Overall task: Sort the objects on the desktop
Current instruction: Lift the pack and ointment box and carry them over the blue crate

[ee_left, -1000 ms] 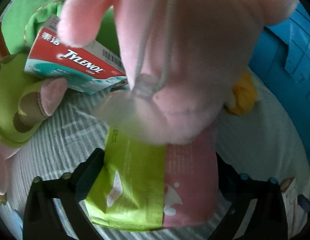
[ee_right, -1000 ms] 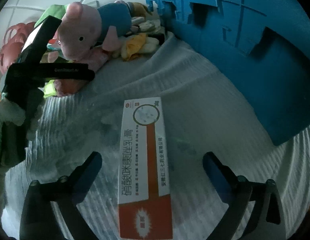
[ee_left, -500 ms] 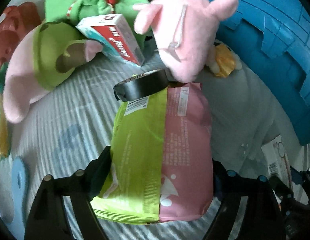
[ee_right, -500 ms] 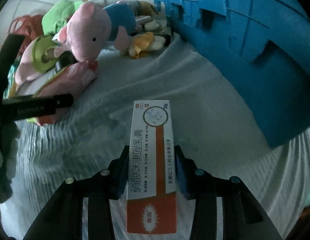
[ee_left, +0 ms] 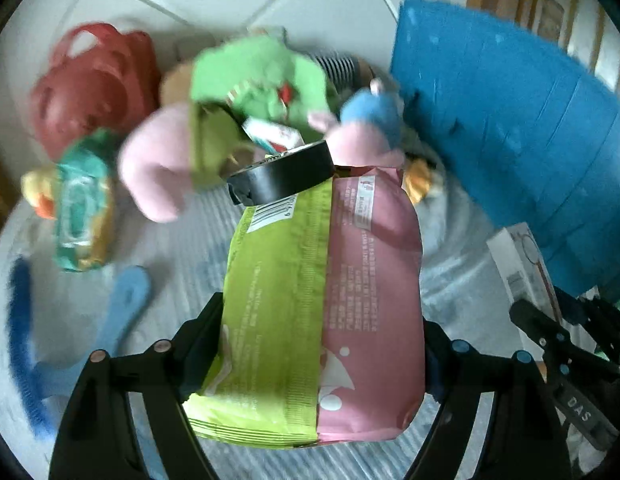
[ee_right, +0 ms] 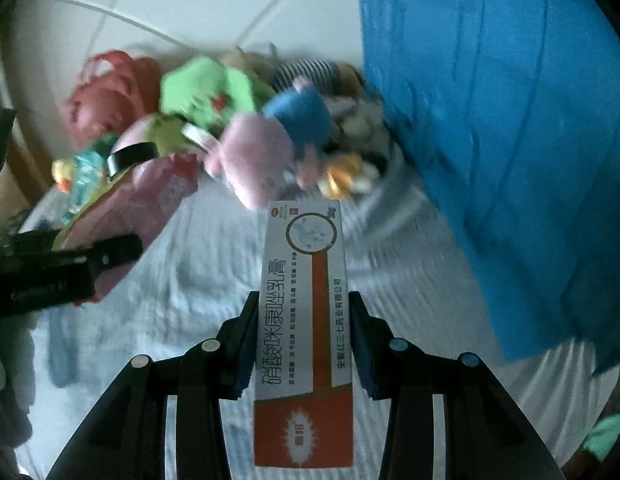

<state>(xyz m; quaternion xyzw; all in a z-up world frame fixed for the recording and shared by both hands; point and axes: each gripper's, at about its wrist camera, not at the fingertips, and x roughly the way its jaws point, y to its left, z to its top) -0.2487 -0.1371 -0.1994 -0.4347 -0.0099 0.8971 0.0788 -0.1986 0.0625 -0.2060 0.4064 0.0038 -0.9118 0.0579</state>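
- Left gripper (ee_left: 321, 340): jaws clamped on a green-and-pink pouch (ee_left: 325, 300), held above the white cloth (ee_left: 182, 272).
- Tape roll (ee_left: 282, 174): black, resting on the pouch's far end.
- Right gripper (ee_right: 302, 344): jaws closed on an orange-and-white box (ee_right: 304, 320), which points away from the camera.
- Plush toys (ee_right: 254, 156): heaped at the far side.
- Blue bin (ee_right: 509, 160): on the right.

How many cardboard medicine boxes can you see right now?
2: the white and orange ointment box held in the right gripper, and a red and white box, blurred, among the plush toys. More may be hidden.
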